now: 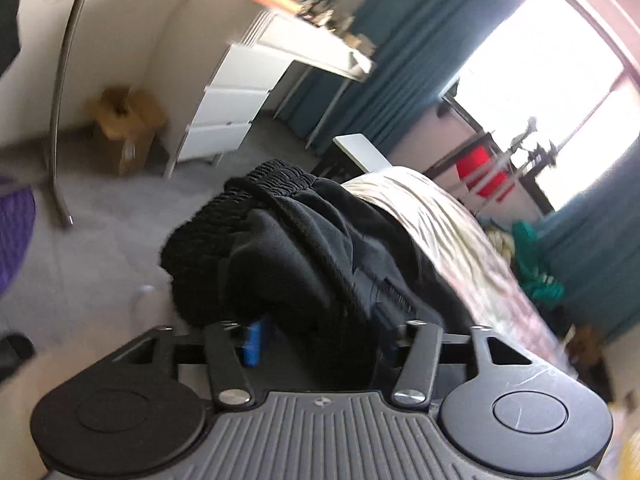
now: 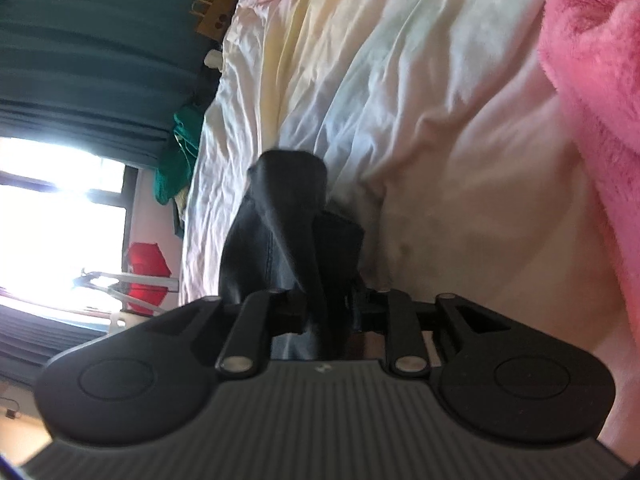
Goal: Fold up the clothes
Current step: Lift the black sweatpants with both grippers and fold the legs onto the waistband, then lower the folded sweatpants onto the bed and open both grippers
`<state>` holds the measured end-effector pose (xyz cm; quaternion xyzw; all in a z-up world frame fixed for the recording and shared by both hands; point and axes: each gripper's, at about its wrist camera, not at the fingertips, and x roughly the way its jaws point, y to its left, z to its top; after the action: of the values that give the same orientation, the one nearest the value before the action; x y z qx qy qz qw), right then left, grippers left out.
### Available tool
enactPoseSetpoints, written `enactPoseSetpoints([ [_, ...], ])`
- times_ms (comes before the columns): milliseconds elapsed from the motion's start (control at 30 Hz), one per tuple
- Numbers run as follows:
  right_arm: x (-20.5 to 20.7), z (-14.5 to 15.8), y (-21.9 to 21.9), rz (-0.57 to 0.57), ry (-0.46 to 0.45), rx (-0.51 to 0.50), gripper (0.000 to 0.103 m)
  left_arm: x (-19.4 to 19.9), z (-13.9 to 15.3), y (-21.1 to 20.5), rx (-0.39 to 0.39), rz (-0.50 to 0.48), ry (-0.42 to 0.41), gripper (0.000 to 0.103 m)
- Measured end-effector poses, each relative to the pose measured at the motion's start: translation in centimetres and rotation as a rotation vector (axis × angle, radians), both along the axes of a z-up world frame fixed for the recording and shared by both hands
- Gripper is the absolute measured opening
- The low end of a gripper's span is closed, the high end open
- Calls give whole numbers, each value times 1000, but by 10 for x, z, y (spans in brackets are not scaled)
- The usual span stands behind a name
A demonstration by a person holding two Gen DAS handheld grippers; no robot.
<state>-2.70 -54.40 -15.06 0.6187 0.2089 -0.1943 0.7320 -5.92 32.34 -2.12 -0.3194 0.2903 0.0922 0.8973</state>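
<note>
Ahead of the left gripper (image 1: 320,332), its jaws clench the black garment (image 1: 296,256), ribbed waistband at 12 o'clock, bed (image 1: 460,232) at 2 o'clock. Right gripper (image 2: 326,312) grips another dark fold (likely the same piece) over the sheet. Judged mid-lift; next, spread it flat.

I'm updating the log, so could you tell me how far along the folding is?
No finished fold shows. In hand: the left gripper and right gripper each clamp bunched black garment above the bed sheet. Left: spreading and folding it.
</note>
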Motion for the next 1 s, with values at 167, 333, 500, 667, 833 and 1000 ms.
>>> enactPoseSetpoints([
  [167,22,-10,1,87,40,-5,39,-28,18,-30,132,-37,1,59],
  [333,31,-12,-3,76,-31,-41,35,-37,45,-67,184,-87,-63,61],
  [500,37,19,8,102,-112,-224,12,-16,58,-130,177,-178,-121,62],
  [667,26,30,12,61,-147,-229,11,37,43,-214,233,-296,-137,68],
  [833,20,17,5,63,-94,-201,11,99,1,-282,409,-328,-60,68],
  [1000,24,14,7,81,-77,-236,11,124,-46,-309,536,-379,30,68],
])
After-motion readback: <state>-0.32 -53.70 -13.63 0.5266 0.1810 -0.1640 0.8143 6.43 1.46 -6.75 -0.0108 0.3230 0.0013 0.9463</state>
